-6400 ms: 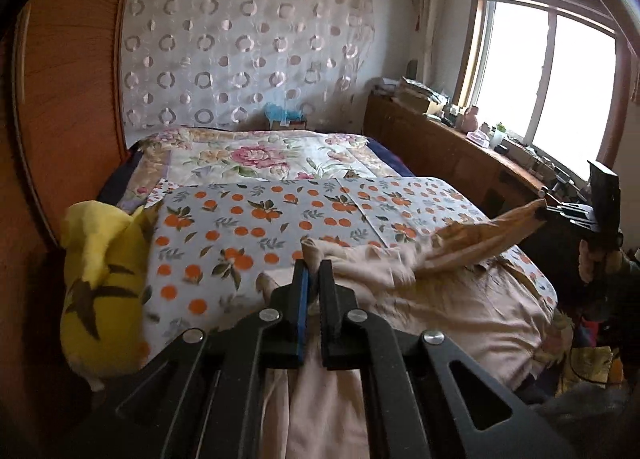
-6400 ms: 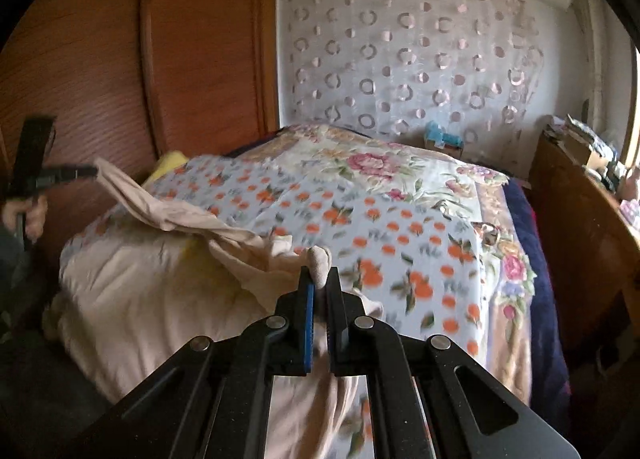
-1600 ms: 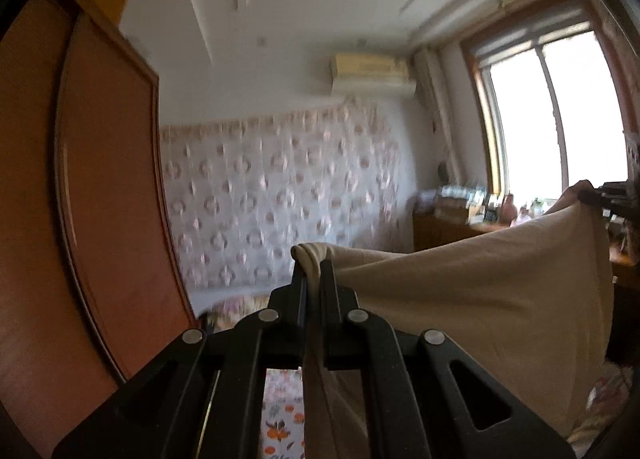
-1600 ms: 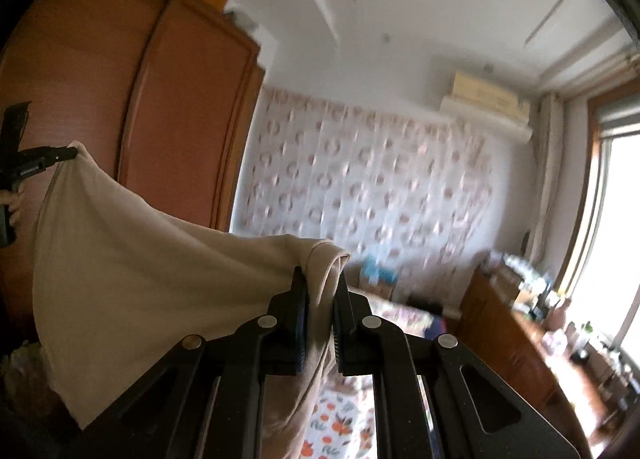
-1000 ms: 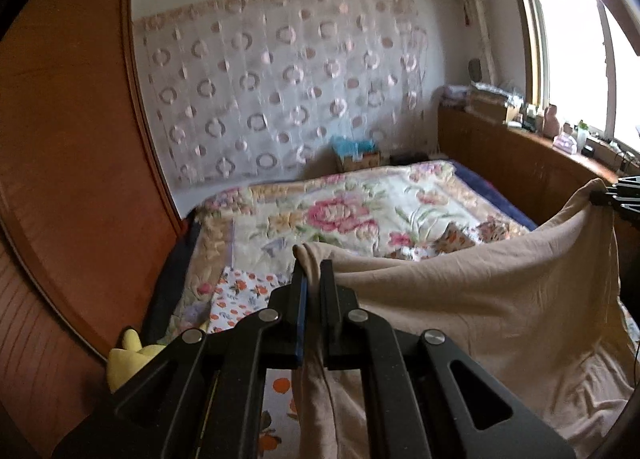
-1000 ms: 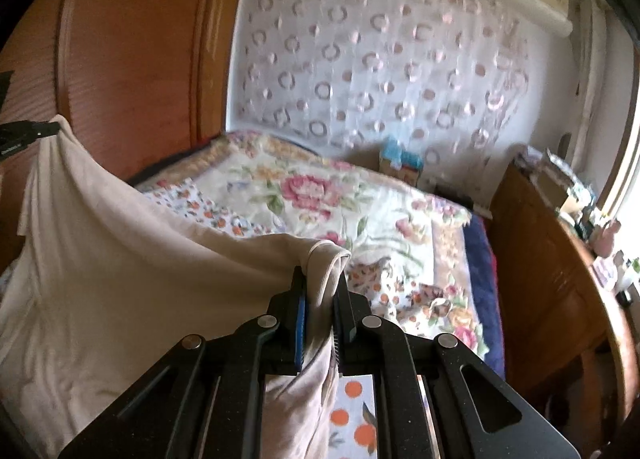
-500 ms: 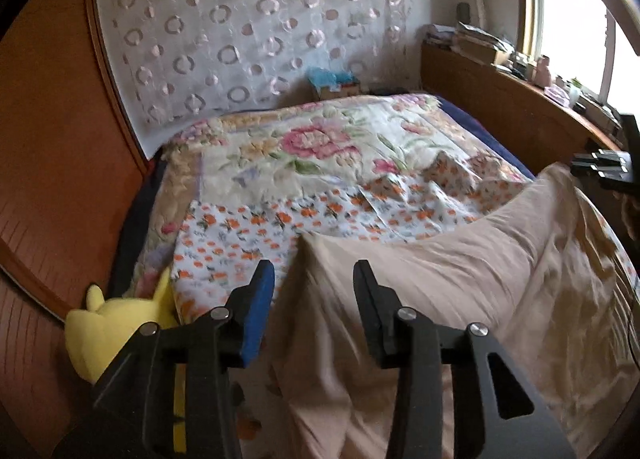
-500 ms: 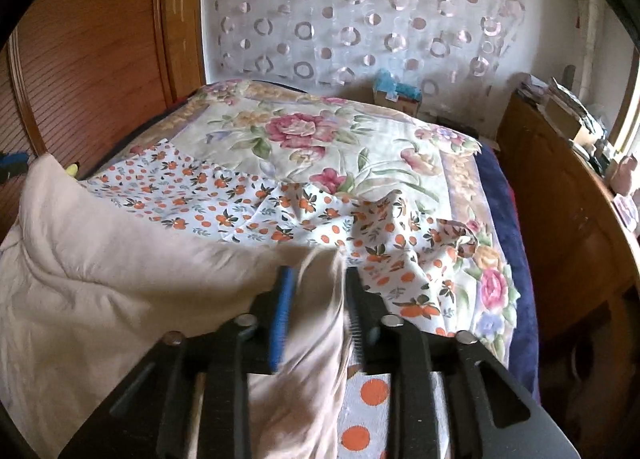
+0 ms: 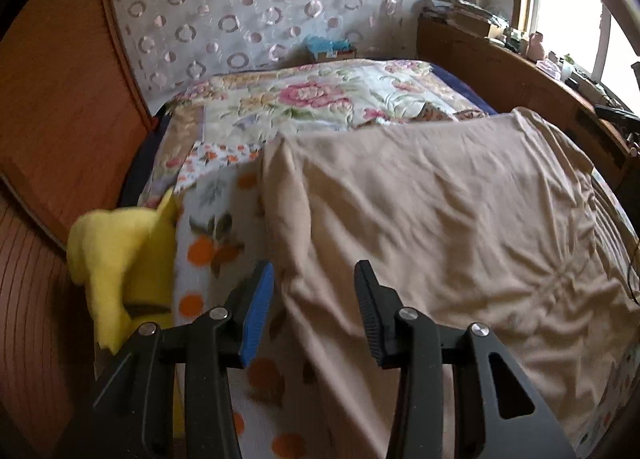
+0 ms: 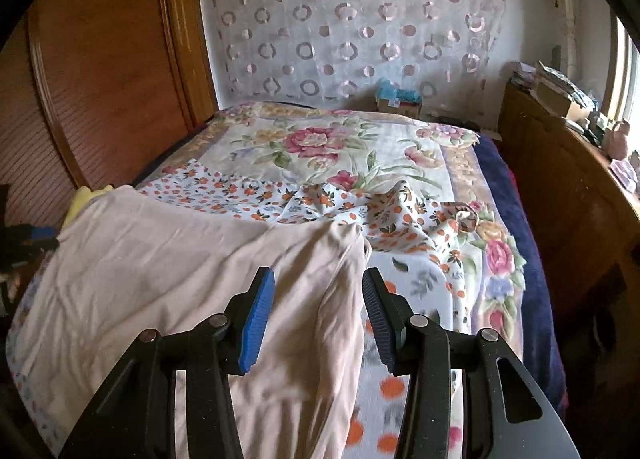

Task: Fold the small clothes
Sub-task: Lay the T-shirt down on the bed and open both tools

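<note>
One beige garment (image 9: 440,219) lies spread flat on the near end of the bed (image 10: 496,163), on top of a sheet printed with oranges (image 10: 416,227). Its far edge runs straight across the bed, and its near part hangs over the bed's near edge.

There are two grippers. The left gripper (image 9: 314,291) has let go: its jaws stand apart above the garment's left edge, with cloth showing in the gap but neither pad pressing on it. The right gripper (image 10: 318,295) is released too, its jaws having just been opening, and the garment's right corner lies loose between them, untouched by the pads.

One yellow plush toy (image 9: 120,255) sits at the bed's left edge, just beside the garment. One flowered quilt (image 10: 320,147) covers the far half of the bed. One small box with blue contents (image 10: 398,97) sits at the bed's far edge.
</note>
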